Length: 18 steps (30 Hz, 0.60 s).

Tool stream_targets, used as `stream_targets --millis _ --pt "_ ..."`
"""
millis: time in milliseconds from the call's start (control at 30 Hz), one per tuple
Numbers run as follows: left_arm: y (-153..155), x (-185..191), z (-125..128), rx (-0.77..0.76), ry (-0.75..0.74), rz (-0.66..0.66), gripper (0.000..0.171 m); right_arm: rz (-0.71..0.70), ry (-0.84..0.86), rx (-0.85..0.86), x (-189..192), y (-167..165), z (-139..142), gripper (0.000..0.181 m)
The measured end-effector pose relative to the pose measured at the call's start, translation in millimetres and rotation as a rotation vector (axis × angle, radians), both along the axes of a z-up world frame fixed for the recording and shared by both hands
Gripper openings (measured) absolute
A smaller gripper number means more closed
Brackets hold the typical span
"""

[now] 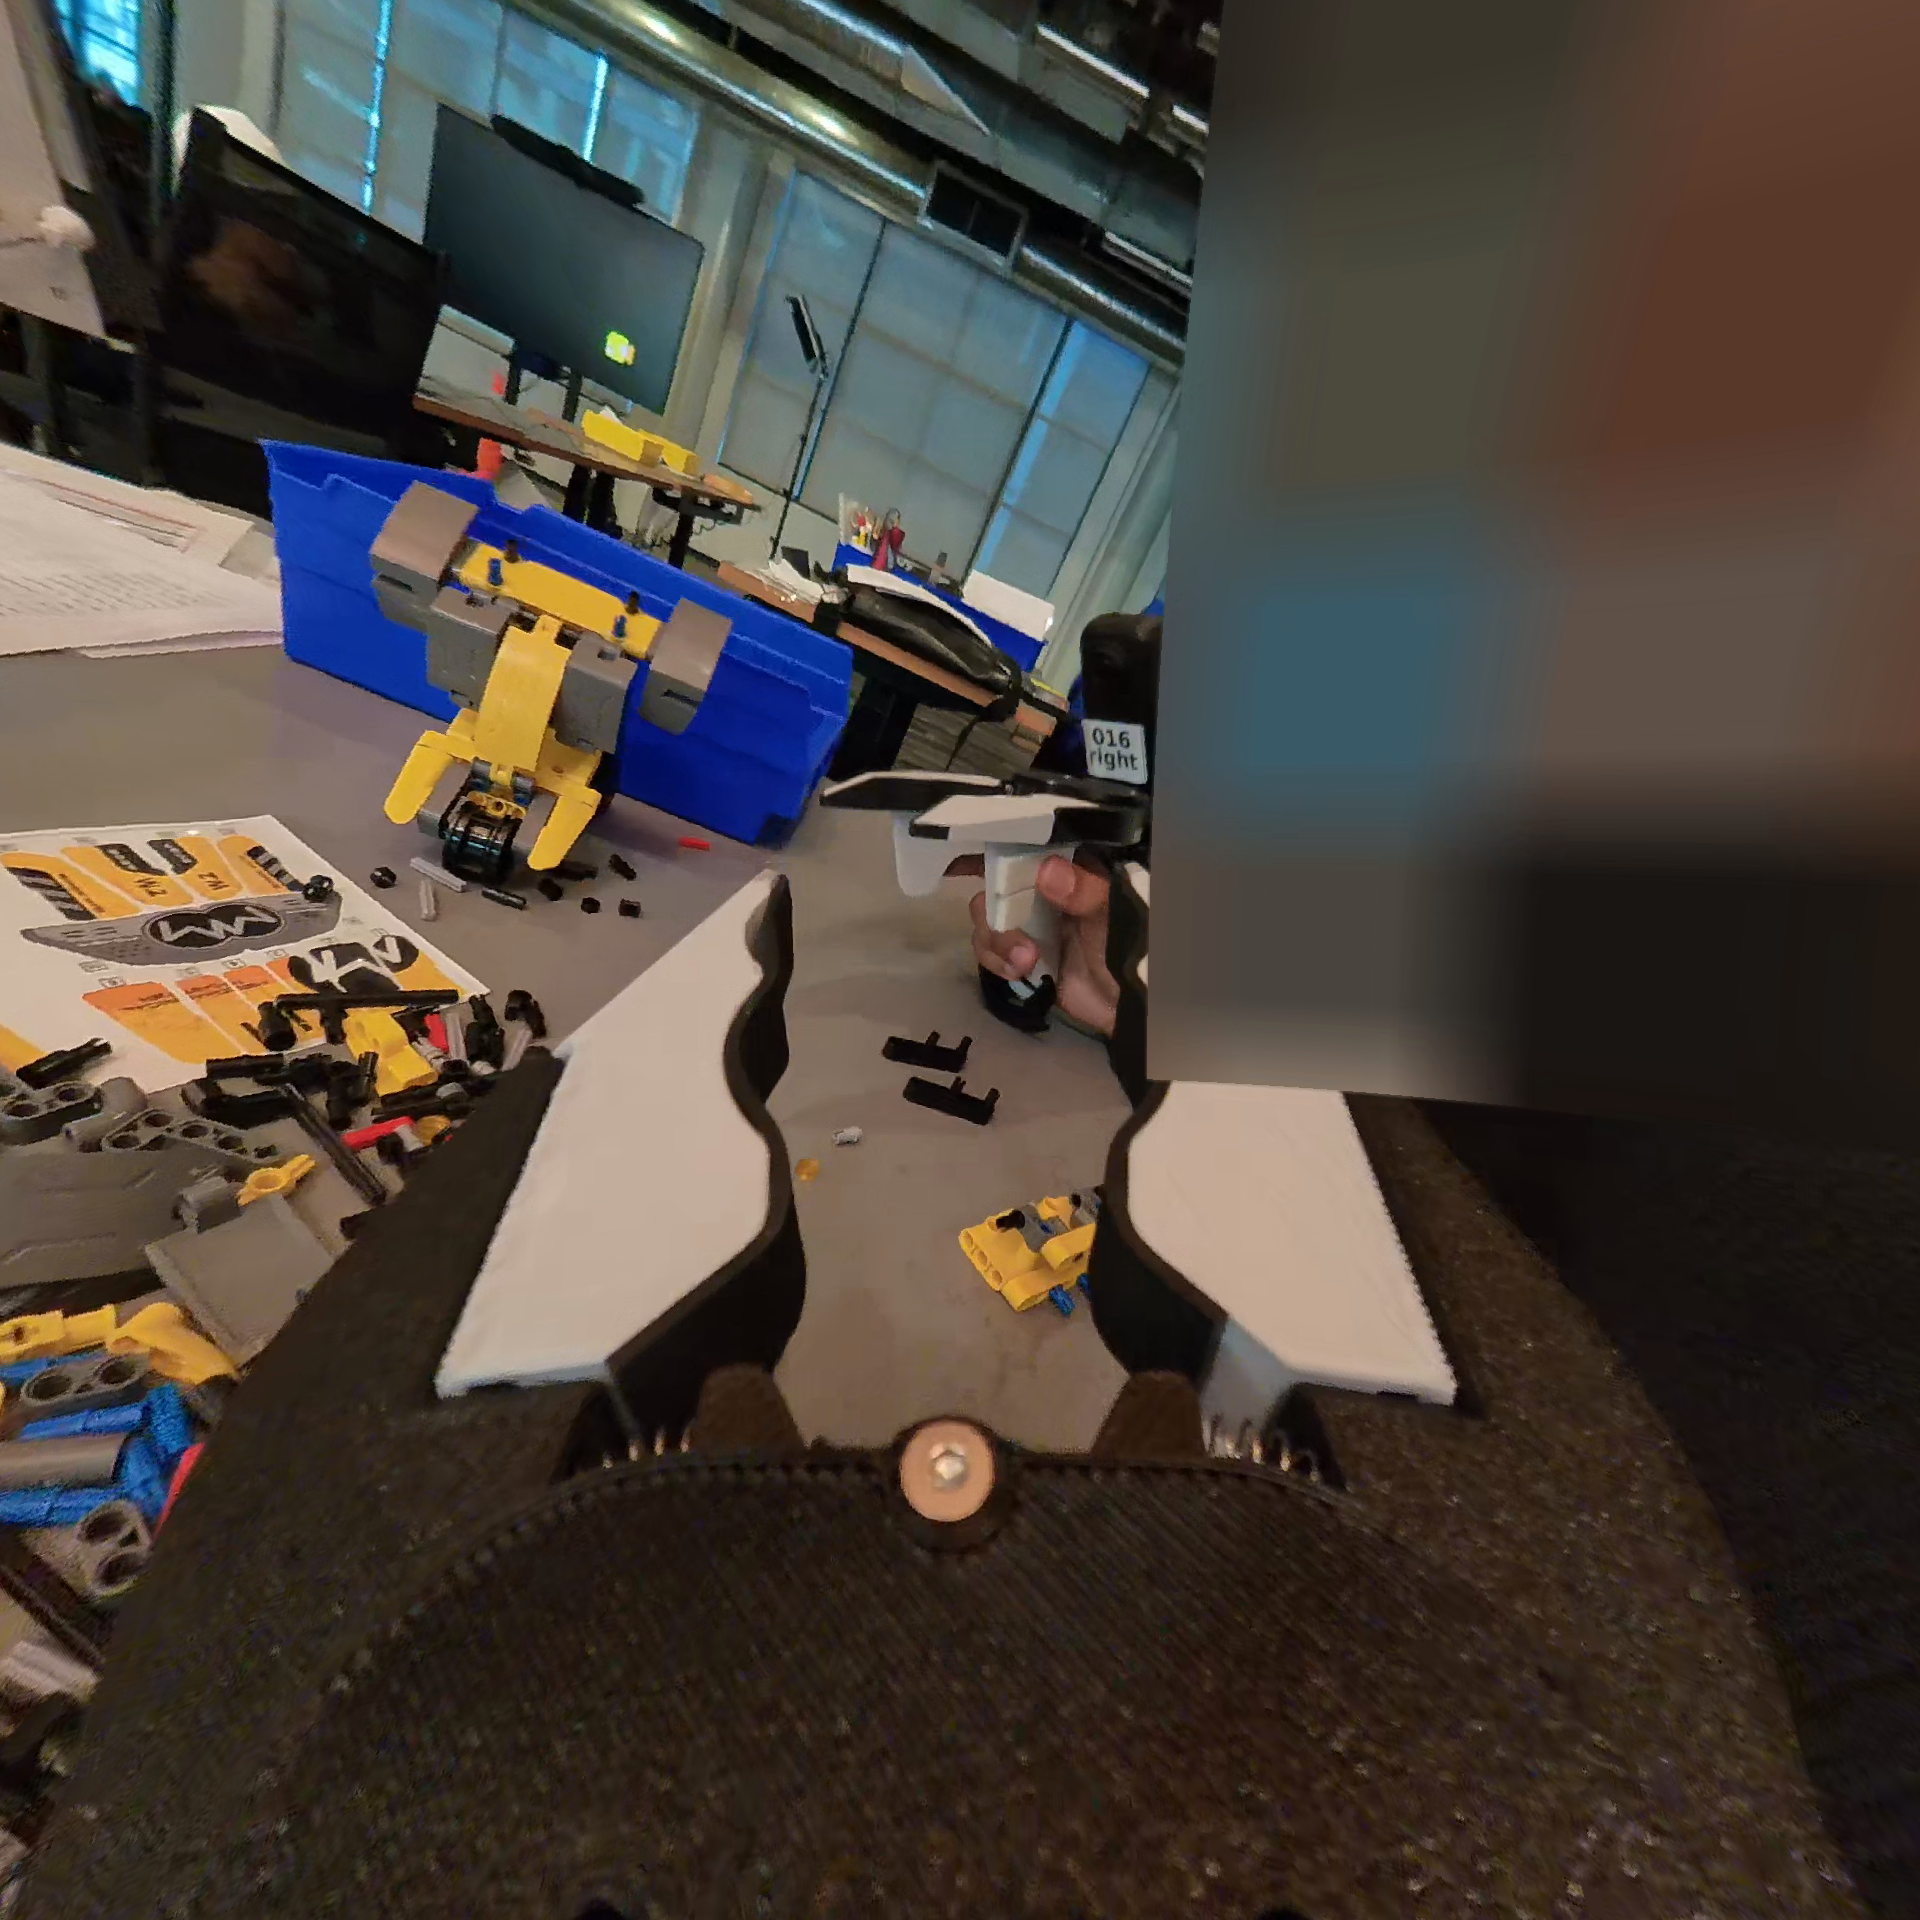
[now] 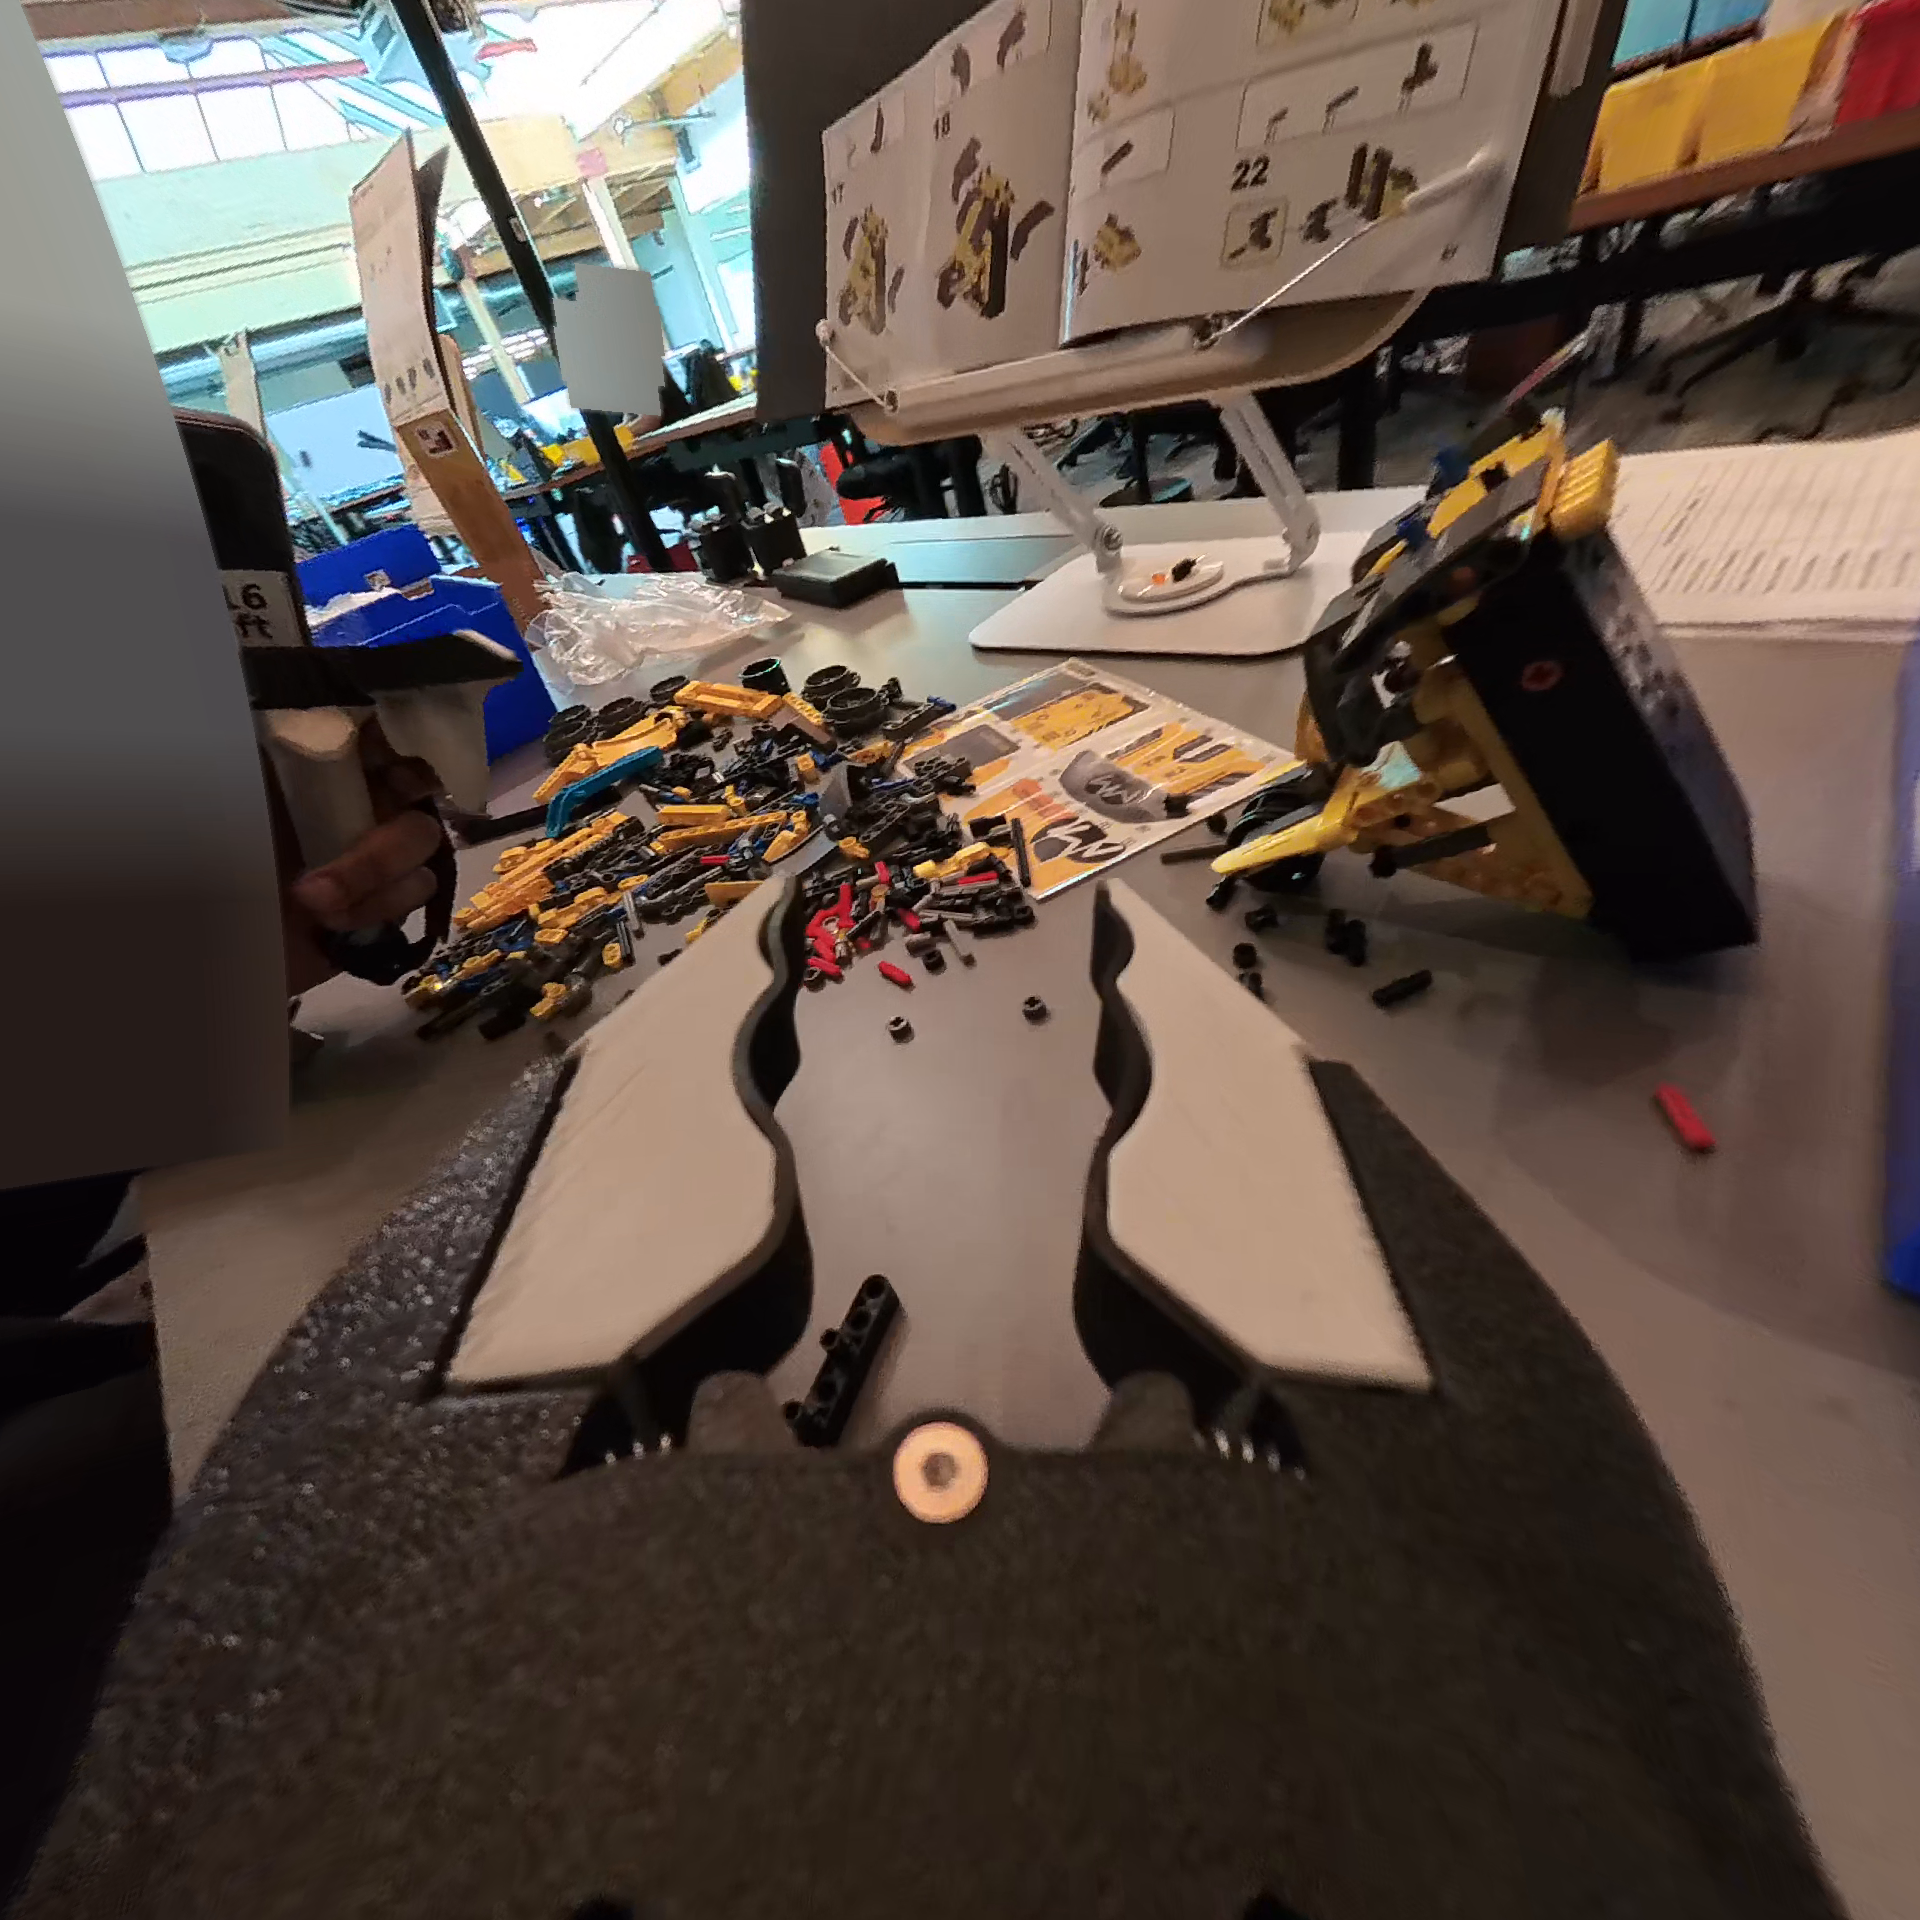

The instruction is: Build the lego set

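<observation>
Grey tabletop [image 2: 1558,1195] carries everything. Instruction booklet [image 2: 1174,156] sits propped on a white stand [image 2: 1143,613], seemingly so its pages face the person. Blue bin [image 1: 727,665] backs the half-built yellow model [image 1: 520,675], which leans nose-down against it, long axis running from tabletop up to bin. Loose-parts pile [image 2: 727,821] spreads beside the sticker sheet [image 2: 1101,769]. Left gripper [image 1: 935,1039] hovers with fingers apart, empty, two black clips [image 1: 940,1075] lying between them. Right gripper [image 2: 940,935] is likewise spread and empty; a black beam [image 2: 847,1361] lies on the table between its fingers, pointing away and slightly rightward.
</observation>
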State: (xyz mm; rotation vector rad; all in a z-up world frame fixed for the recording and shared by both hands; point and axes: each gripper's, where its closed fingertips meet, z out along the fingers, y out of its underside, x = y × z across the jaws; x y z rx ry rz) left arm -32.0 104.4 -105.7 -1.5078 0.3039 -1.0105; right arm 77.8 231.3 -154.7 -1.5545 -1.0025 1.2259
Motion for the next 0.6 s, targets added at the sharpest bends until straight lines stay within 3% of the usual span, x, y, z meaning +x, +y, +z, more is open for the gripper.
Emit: stream_targets --millis 33,233,367,600 --pt "-0.3 2.8 -1.4 0.003 0.023 -0.002 0.060 -0.011 0.002 0.013 1.2 0.9 0.9 0.054" --pt "-3.3 20.8 -12.1 0.034 0.192 -0.006 0.061 -0.063 0.037 0.058 12.7 8.8 9.2 0.055" --pt "3.3 25.3 -20.9 0.033 0.253 0.050 0.087 -0.099 0.030 0.075 23.8 8.6 10.3 0.058" --pt "-0.3 46.4 -33.4 0.042 0.347 0.025 0.088 -0.075 -0.143 0.132 42.8 -33.2 -13.1 0.066"
